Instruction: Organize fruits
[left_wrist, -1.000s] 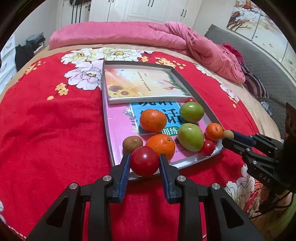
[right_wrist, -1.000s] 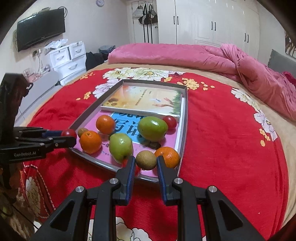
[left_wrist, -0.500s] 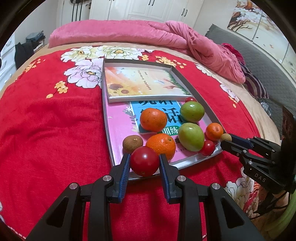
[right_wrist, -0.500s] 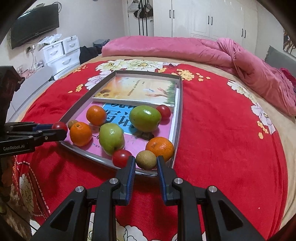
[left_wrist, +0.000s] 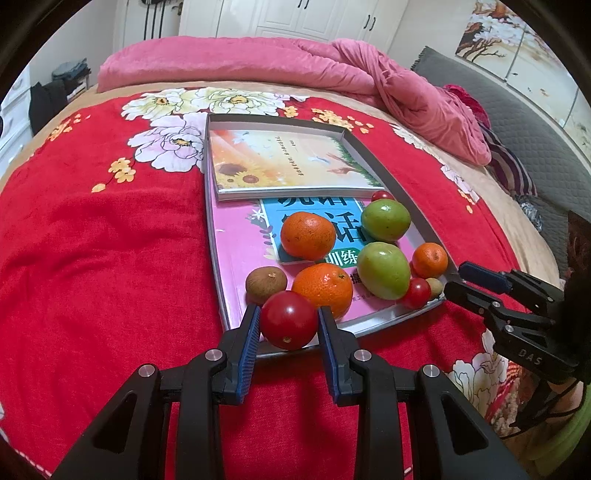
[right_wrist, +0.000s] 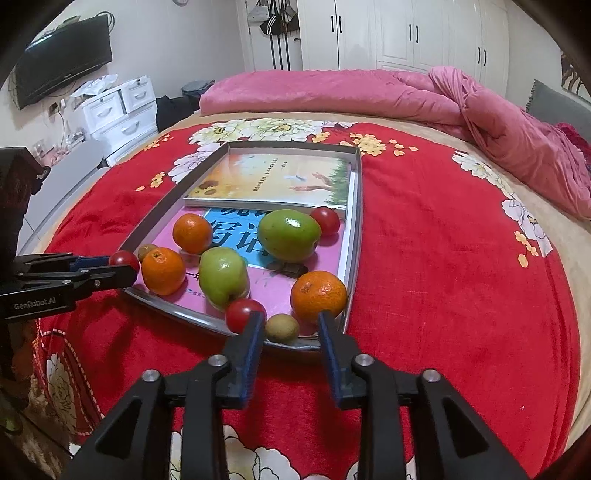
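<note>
My left gripper (left_wrist: 289, 314) is shut on a red tomato (left_wrist: 289, 320), just above the near rim of the silver tray (left_wrist: 213, 236). In the right wrist view that gripper (right_wrist: 125, 266) shows at the tray's left corner with the tomato (right_wrist: 123, 258). My right gripper (right_wrist: 291, 320) has its jaws opening. A small brown fruit (right_wrist: 282, 328) lies in the tray's near corner between them, with a gap to the right pad. In the tray lie oranges (right_wrist: 318, 295), green fruits (right_wrist: 289, 234) and small tomatoes (right_wrist: 242, 314).
Two books (left_wrist: 291, 162) lie in the tray under and behind the fruit. The tray rests on a red flowered bedspread (left_wrist: 103, 258). A pink quilt (right_wrist: 369, 92) is bunched at the far side, and white drawers (right_wrist: 122, 110) stand beyond the bed.
My right gripper's jaws have spread apart and the brown fruit they held now rests in the tray's corner. The left gripper has kept still with its tomato.
</note>
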